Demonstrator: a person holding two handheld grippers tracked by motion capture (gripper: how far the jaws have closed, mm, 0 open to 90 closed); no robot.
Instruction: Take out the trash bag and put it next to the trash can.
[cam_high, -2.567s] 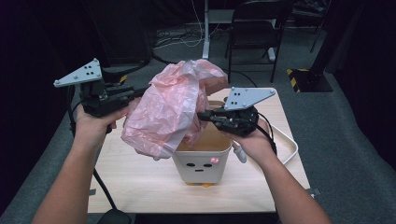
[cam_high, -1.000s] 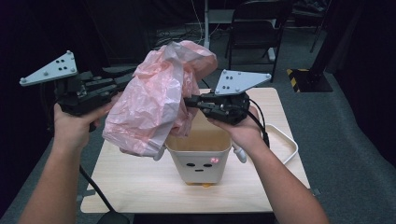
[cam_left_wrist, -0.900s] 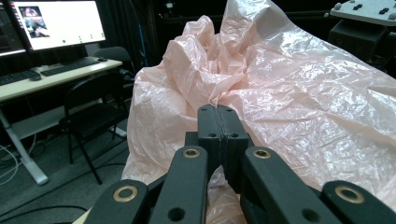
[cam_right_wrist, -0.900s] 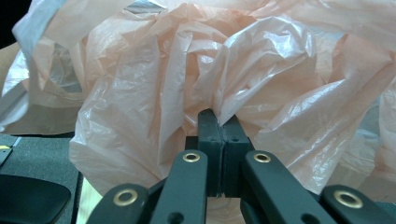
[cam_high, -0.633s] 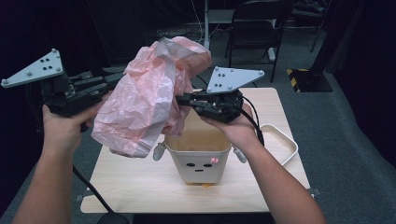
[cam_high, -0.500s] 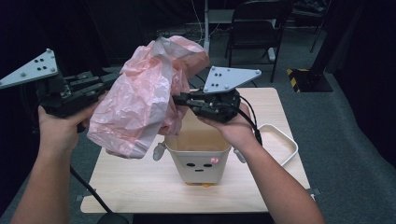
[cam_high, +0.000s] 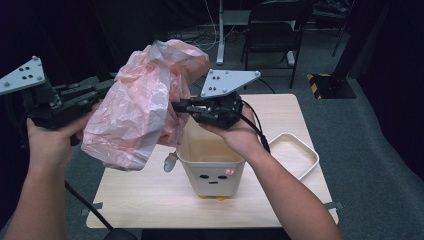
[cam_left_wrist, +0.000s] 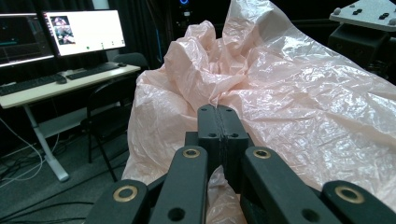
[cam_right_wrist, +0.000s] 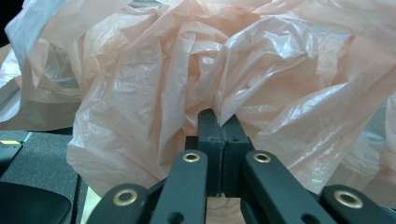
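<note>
A crumpled pink plastic bag (cam_high: 142, 107) hangs in the air between my two grippers, left of and above a cream bin with a face on it (cam_high: 211, 165). My left gripper (cam_high: 102, 90) is shut on the bag's left side; in the left gripper view its jaws (cam_left_wrist: 218, 116) pinch the pink film (cam_left_wrist: 299, 107). My right gripper (cam_high: 176, 106) is shut on the bag's right side, above the bin's open top. In the right gripper view its jaws (cam_right_wrist: 217, 122) clamp a fold of the bag (cam_right_wrist: 154, 84). The bag's lower part hides the bin's left rim.
The bin stands on a small wooden table (cam_high: 150, 195). A white tray (cam_high: 295, 152) lies at the table's right edge. A black chair (cam_high: 277, 25) stands behind the table. A desk with monitors (cam_left_wrist: 84, 32) shows in the left gripper view.
Both hands have carried the bag to the left and slightly up. The left gripper has gone farther out past the table's left edge, and the bag is stretched wider between the grippers.
</note>
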